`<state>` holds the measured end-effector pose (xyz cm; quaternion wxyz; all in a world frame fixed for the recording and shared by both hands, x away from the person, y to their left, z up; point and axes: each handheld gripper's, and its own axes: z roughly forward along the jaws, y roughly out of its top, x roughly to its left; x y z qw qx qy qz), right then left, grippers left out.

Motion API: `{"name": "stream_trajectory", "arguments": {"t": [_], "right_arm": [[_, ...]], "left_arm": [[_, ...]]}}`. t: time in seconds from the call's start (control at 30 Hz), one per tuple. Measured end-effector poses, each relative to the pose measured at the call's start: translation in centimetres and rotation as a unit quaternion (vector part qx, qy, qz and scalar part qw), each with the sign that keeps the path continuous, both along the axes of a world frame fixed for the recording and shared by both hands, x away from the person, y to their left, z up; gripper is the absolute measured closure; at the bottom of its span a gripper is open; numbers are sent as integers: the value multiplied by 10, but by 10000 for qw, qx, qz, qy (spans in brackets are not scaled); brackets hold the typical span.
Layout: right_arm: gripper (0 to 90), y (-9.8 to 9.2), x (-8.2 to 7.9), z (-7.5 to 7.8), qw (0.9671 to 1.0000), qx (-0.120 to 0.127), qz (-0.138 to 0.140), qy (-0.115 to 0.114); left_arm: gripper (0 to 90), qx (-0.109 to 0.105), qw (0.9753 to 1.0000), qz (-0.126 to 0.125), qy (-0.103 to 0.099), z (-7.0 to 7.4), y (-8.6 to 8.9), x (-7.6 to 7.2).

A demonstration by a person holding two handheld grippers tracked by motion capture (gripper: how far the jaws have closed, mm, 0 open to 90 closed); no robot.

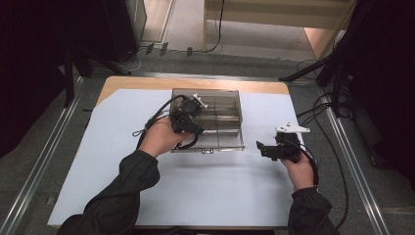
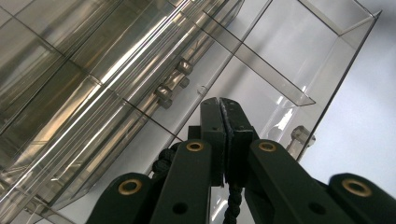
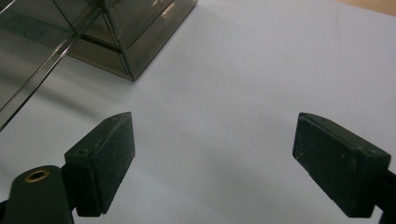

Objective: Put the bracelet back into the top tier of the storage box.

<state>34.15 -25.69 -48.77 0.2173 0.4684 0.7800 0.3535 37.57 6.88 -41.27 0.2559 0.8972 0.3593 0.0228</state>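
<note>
Over clear box (image 1: pixel 222 122), left gripper (image 2: pixel 225 109) pinched together; right gripper (image 3: pixel 212 158) wide.

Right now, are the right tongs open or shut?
Open. In the right gripper view the right tongs show two black pads set wide apart, with bare white table cover between them.

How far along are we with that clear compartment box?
Done: the clear box sits on the white sheet. In hand: the left gripper, jaws pressed together, is over the box's compartments. Left: the right gripper waits open above bare sheet, beside the box. The goal is unclear.
</note>
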Motion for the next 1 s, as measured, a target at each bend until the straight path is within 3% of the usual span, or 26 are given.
{"name": "stream_trajectory", "arguments": {"t": [0.2, 1.0], "right_arm": [[140, 0, 0, 0, 10000, -3, -6, 11], [140, 1, 0, -2, 9999, -76, 53, 52]], "left_arm": [[894, 114, 9999, 6, -16, 1, 1, -2], [876, 176, 9998, 119, -8, -4, 16, -3]]}}
